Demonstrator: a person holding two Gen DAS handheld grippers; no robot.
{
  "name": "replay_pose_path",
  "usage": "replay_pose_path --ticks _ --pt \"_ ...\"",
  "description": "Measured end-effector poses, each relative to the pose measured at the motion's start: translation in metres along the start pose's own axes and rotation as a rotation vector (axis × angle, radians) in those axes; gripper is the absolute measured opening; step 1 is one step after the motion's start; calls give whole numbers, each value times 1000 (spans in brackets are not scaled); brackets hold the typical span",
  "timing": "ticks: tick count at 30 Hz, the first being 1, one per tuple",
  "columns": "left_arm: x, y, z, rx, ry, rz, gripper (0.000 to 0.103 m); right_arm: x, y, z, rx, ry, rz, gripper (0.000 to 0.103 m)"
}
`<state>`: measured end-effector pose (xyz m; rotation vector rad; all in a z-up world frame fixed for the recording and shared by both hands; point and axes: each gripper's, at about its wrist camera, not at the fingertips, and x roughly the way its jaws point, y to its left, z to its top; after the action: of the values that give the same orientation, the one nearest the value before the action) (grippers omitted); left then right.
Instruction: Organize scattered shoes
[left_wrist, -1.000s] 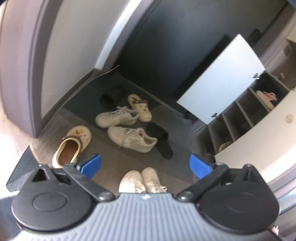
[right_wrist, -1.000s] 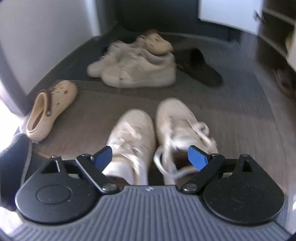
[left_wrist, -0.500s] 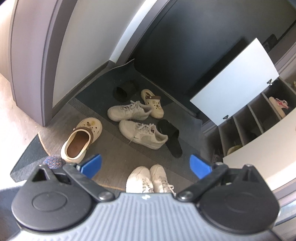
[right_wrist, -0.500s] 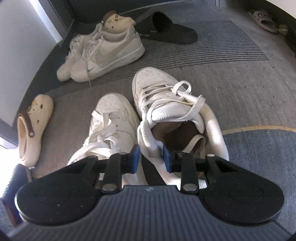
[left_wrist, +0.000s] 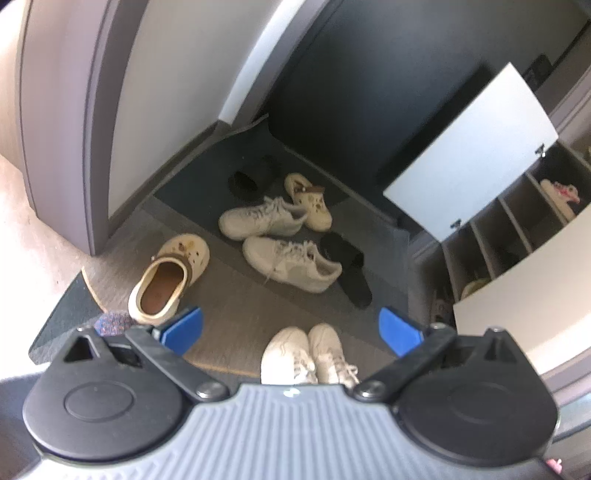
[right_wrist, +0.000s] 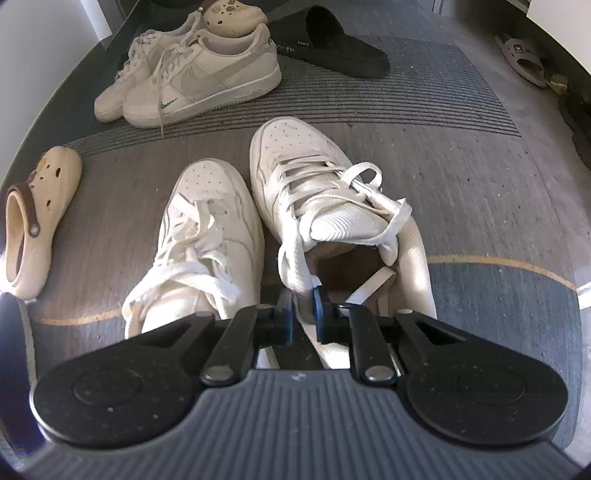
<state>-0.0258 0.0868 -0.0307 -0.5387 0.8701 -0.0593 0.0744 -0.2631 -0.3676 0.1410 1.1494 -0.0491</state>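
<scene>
A pair of white lace-up sneakers stands side by side on the mat, the left one (right_wrist: 207, 229) and the right one (right_wrist: 306, 173). My right gripper (right_wrist: 303, 314) points steeply down at them. Its jaws are closing tight, and the blue pads press on the inner collar wall of the right sneaker. In the left wrist view the same pair (left_wrist: 306, 350) lies far below my left gripper (left_wrist: 291, 330). That gripper stands wide open with nothing between its fingers.
Beige sneakers (right_wrist: 199, 74), a black slipper (right_wrist: 332, 48) and a cream clog (right_wrist: 40, 206) lie scattered on the grey mat (right_wrist: 461, 184). A second clog (left_wrist: 310, 203) and another black slipper (left_wrist: 251, 177) sit by the door. An open shoe cabinet (left_wrist: 498, 236) stands at the right.
My right gripper went from wide open over the white pair to shut on the right sneaker's collar, tipping down closer. The left gripper stayed open and nearly still.
</scene>
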Motion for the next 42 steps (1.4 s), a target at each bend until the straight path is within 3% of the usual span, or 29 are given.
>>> replay_pose_path --ticks 6,9,12,14,16,19,21,33,39,41,42 --pt "-4 -4 -4 41 -6 -3 103 -6 0 -2 -15 61 6 13" --pt "-5 -4 -7 60 1 -3 103 -10 -7 3 34 73 87 13" --pt "-4 -2 -12 63 16 11 103 -18 4 6 -136 33 105 15" --pt "-3 -2 -13 85 25 22 103 -18 9 6 -241 53 132 22" --pt "-3 -1 -14 88 28 28 103 -12 11 5 -314 125 174 35" --pt "-1 4 -14 83 34 38 103 -10 5 3 -294 114 208 49" --pt "-2 7 -13 74 34 41 103 -6 5 1 -277 101 213 51" --pt "0 7 -10 64 28 52 103 27 21 -11 -336 17 110 52" --pt "4 -1 -13 91 27 63 103 44 30 -25 -231 -90 40 53" --pt "7 -4 -16 97 40 70 103 43 30 -25 -203 -108 25 50" --pt "7 -4 -16 99 41 70 103 43 30 -25 -188 -117 20 39"
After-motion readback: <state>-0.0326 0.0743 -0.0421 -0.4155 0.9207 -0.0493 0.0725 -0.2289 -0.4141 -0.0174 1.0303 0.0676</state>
